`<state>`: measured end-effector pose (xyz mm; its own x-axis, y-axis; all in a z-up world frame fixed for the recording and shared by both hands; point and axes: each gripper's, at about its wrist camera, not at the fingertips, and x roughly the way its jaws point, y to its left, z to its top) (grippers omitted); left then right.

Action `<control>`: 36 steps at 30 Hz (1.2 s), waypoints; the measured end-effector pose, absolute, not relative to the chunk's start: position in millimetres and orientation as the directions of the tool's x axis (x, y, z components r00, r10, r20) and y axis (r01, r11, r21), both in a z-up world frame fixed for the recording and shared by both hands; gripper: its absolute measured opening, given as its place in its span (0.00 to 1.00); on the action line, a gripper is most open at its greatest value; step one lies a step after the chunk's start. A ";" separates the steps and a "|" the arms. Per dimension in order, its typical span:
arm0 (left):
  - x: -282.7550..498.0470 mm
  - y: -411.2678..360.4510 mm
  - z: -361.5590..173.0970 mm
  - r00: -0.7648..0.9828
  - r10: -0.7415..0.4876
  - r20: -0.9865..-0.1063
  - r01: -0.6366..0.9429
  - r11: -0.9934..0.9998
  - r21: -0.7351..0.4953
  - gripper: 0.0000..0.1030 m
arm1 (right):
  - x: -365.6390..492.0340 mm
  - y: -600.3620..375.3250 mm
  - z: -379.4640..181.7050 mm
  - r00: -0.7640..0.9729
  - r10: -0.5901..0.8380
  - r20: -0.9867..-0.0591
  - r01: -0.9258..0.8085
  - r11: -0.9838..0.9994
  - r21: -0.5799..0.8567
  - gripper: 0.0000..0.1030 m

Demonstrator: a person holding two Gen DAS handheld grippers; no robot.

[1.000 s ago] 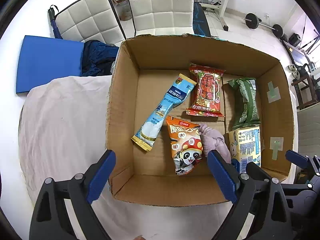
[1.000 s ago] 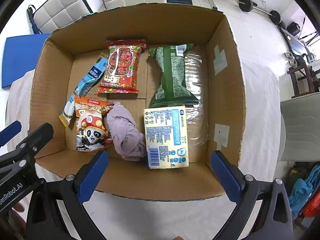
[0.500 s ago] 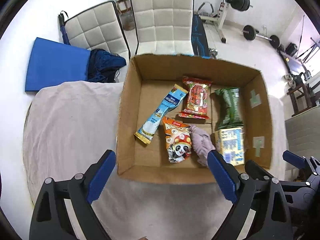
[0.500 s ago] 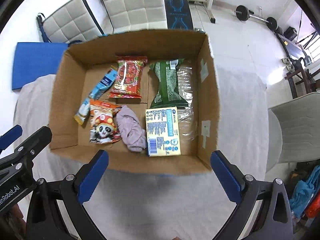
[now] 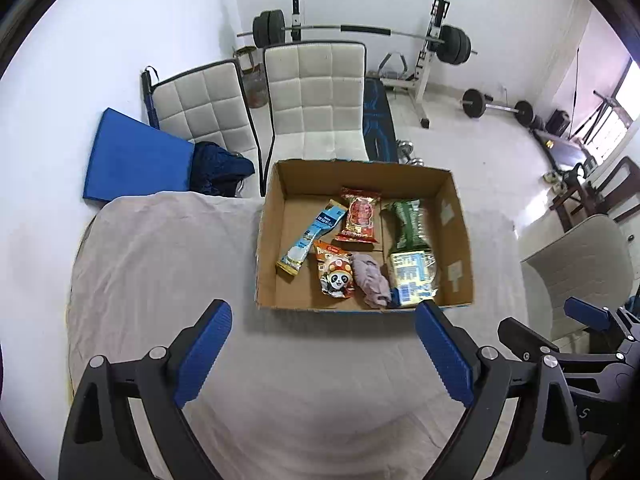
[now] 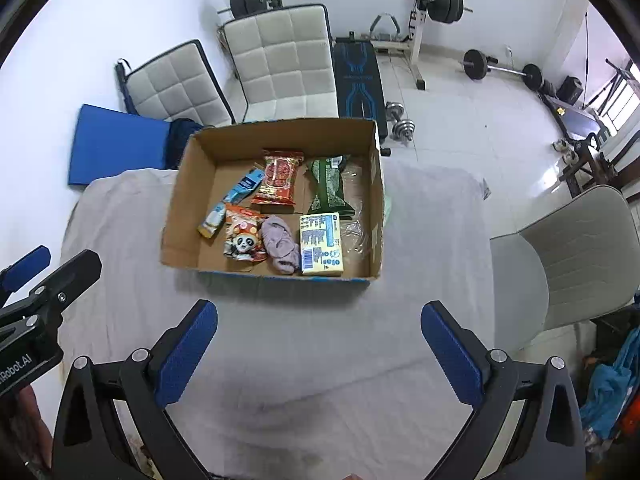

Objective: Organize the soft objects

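An open cardboard box [image 5: 270,240] [image 6: 176,216] stands on a cloth-covered table. Inside lie a blue stick pack [image 5: 312,236], a red snack pack [image 5: 360,220], a green pack [image 5: 408,224], a panda snack bag [image 5: 335,276] [image 6: 243,238], a crumpled mauve cloth [image 5: 372,280] [image 6: 282,244] and a yellow-blue tissue pack [image 5: 412,276] [image 6: 322,244]. My left gripper [image 5: 324,354] and my right gripper [image 6: 320,348] are both open and empty, held above the table in front of the box.
The grey table cloth [image 5: 160,272] spreads left of and before the box. Two white padded chairs [image 5: 316,96] and a blue mat [image 5: 132,160] stand behind. A grey chair [image 6: 568,256] is at the right. Weight equipment [image 5: 360,32] is at the back wall.
Both grippers have pulled back and up from the box, which now looks smaller and farther away. The box contents have not moved. Both grippers stay open.
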<state>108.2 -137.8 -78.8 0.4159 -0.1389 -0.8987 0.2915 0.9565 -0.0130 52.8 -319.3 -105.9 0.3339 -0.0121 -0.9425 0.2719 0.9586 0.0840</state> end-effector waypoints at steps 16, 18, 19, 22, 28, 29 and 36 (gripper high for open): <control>34.2 -115.4 -12.0 0.484 -0.143 -0.864 0.276 0.961 -0.004 0.91 | -36.0 -295.9 -10.2 0.444 -0.031 -0.896 0.248 0.965 0.089 1.00; 26.2 -114.1 -8.9 0.478 -0.146 -0.866 0.283 0.959 -0.005 0.91 | -47.7 -293.1 -0.8 0.454 -0.030 -0.890 0.246 0.965 0.093 1.00; 23.2 -113.1 -7.4 0.476 -0.146 -0.867 0.286 0.958 -0.005 0.91 | -53.4 -291.9 4.3 0.459 -0.032 -0.888 0.244 0.965 0.092 1.00; 14.6 -108.2 -1.0 0.477 -0.148 -0.866 0.278 0.961 -0.011 0.91 | -69.2 -289.9 18.6 0.476 -0.041 -0.878 0.244 0.966 0.087 1.00; 3.7 -102.1 16.5 0.528 -0.145 -0.837 0.260 0.966 -0.003 0.91 | -83.6 -297.9 41.6 0.513 -0.111 -0.851 0.287 0.957 0.048 1.00; 3.6 -101.8 18.8 0.543 -0.138 -0.829 0.254 0.967 0.006 0.91 | -82.7 -299.7 43.6 0.518 -0.121 -0.847 0.295 0.955 0.044 1.00; 12.5 -104.2 21.4 0.575 -0.122 -0.809 0.239 0.971 0.024 0.91 | -72.3 -308.3 44.5 0.527 -0.138 -0.839 0.310 0.950 0.038 1.00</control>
<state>12.5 -104.2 21.4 0.5746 -0.1216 -0.8093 0.2388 0.9708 0.0237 -72.3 -308.3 44.5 0.5266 -0.1379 -0.8389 0.3099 0.9500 0.0383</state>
